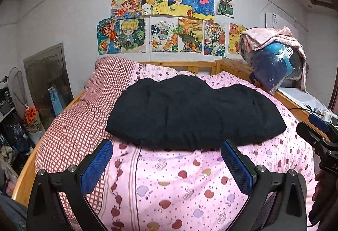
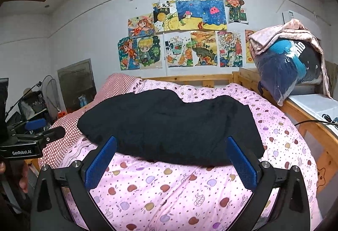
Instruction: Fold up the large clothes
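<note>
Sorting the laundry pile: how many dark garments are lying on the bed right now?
1. A single black garment lies spread across the middle of the pink quilt. More clothing may be hidden inside the plastic bag on the right.

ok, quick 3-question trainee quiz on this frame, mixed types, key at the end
1. True or false: the left gripper is shut on the black garment.
2. Multiple choice: the black garment lies on A) the pink apple-print quilt, B) the side shelf, C) the floor.
3. Fill in: both grippers, including the right gripper, are ____ and hold nothing.

Key: 1 false; 2 A; 3 open.
</note>
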A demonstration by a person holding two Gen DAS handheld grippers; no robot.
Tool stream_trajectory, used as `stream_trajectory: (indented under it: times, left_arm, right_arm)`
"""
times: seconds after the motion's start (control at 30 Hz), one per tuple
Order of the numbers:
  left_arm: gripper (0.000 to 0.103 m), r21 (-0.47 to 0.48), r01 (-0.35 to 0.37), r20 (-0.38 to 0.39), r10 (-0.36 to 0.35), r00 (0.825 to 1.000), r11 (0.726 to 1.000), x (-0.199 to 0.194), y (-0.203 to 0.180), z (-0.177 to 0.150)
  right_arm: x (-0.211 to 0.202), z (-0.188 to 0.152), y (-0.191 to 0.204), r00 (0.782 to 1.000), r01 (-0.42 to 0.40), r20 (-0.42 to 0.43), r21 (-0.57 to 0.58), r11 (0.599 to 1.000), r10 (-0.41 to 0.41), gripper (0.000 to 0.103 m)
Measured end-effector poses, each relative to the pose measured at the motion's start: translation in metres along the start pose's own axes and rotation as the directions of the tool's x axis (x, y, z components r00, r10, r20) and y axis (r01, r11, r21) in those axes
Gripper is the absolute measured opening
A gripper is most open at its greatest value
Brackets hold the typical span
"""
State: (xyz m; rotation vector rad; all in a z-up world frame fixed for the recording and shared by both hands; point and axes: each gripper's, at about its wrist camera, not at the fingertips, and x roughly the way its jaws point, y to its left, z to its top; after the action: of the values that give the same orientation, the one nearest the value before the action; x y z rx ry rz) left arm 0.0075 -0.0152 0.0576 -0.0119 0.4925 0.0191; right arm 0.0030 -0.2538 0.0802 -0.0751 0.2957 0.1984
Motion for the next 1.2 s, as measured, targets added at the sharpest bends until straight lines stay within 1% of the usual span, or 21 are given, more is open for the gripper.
stream_trajectory:
  times: [0.17, 0.33, 0.57, 1.2]
  left_arm:
    - [0.103, 0.013, -0.009, 0.029, 0.009, 1.000, 1.000, -0.007, 0.000, -0.010]
    - [0.103, 0.016, 0.000, 0.052, -0.001, 0.999, 1.000, -0.011, 0.000, -0.014]
    - [0.103, 0.020, -0.003, 0.048, 0.002, 0.999, 1.000, -0.014, -0.001, -0.019]
    - [0.103, 0.023, -0.013, 0.048, 0.012, 0.999, 1.000, -0.015, 0.000, -0.020]
  right_arm:
    - [-0.005, -0.009, 0.002, 1.000, 0.012, 0.008, -0.001, 1.000, -0.012, 0.101]
    - [-0.011, -0.016, 0.004, 1.000, 0.024, 0.017, -0.001, 1.000, -0.024, 0.101]
    - [-0.015, -0.021, 0.004, 0.999, 0.032, 0.021, 0.008, 0.999, -0.032, 0.101]
    - [-0.013, -0.024, 0.001, 0.999, 0.038, 0.003, 0.024, 0.999, -0.038, 0.101]
